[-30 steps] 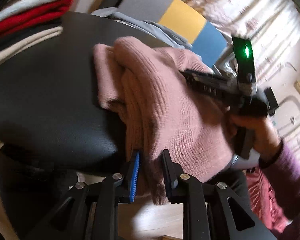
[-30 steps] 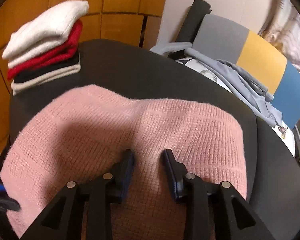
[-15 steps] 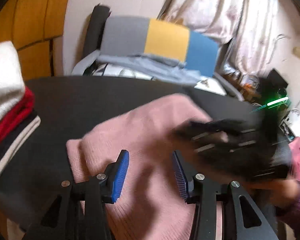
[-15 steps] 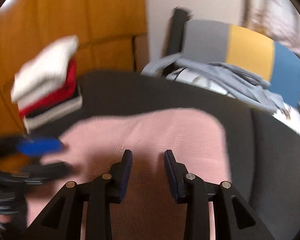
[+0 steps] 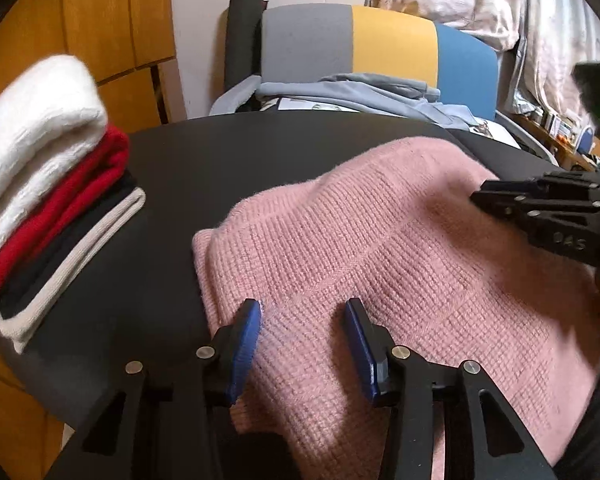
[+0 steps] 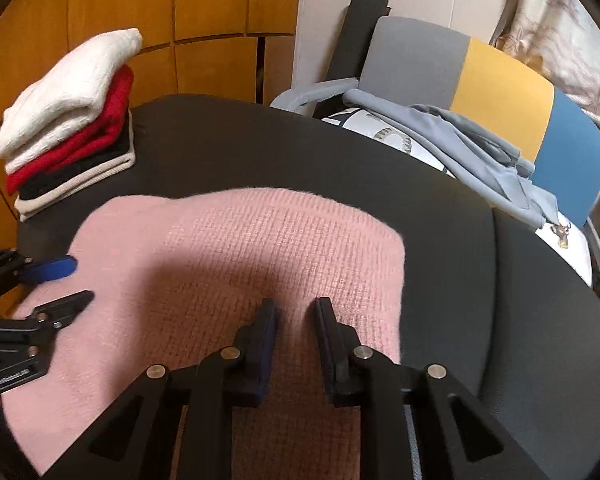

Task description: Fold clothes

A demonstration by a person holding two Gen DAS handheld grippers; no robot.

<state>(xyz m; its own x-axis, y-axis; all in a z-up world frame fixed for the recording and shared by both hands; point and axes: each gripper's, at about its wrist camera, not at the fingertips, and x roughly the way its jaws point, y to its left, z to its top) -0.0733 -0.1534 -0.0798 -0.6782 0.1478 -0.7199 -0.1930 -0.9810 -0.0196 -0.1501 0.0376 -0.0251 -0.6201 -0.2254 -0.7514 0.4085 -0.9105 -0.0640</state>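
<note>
Pink sweater (image 6: 236, 280), folded, on black table (image 6: 260, 148); left gripper (image 5: 302, 334) agape, empty; right gripper (image 6: 294, 320) narrowly parted, empty; likely next: lift onto folded stack (image 6: 72, 120).

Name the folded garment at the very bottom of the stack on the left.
The beige garment: it lies under the black, red and white ones, directly on the black table.

Fuzzy ribbed pink knit sweater (image 5: 380, 248) lies on a smooth, matt black table (image 5: 220, 160) near glossy wood panels (image 6: 180, 0).

Pink knit sweater (image 6: 240, 264) on black table (image 6: 480, 300), right claw (image 6: 294, 316) parted above it.
</note>
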